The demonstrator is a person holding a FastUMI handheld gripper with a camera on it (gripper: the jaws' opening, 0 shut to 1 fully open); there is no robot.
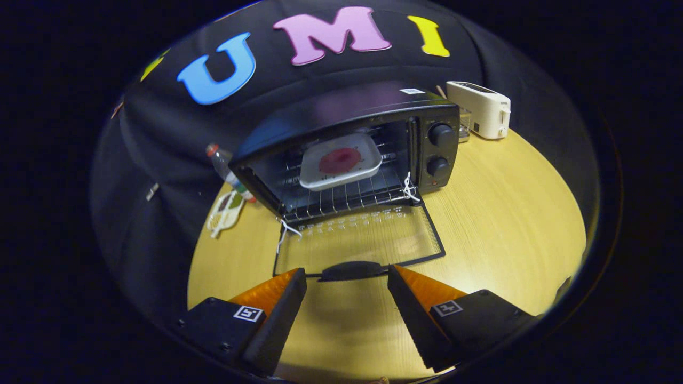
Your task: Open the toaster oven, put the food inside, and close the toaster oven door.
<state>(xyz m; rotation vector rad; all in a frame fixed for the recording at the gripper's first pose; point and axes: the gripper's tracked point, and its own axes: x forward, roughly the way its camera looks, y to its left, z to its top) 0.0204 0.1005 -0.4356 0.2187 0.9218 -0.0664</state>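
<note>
A black toaster oven stands on the wooden table with its glass door folded down flat toward me. On the wire rack inside rests a white tray holding a round reddish piece of food. The door's dark handle lies just ahead of my fingertips, level with the gap between them. My gripper is open, its fingers spread wide with nothing between them, and it hovers above the table just in front of the door's edge.
A white toaster stands behind the oven on the right. To the oven's left lie a plastic bottle and a flat packet. Two knobs sit on the oven's right panel. Bare table stretches to the right of the door.
</note>
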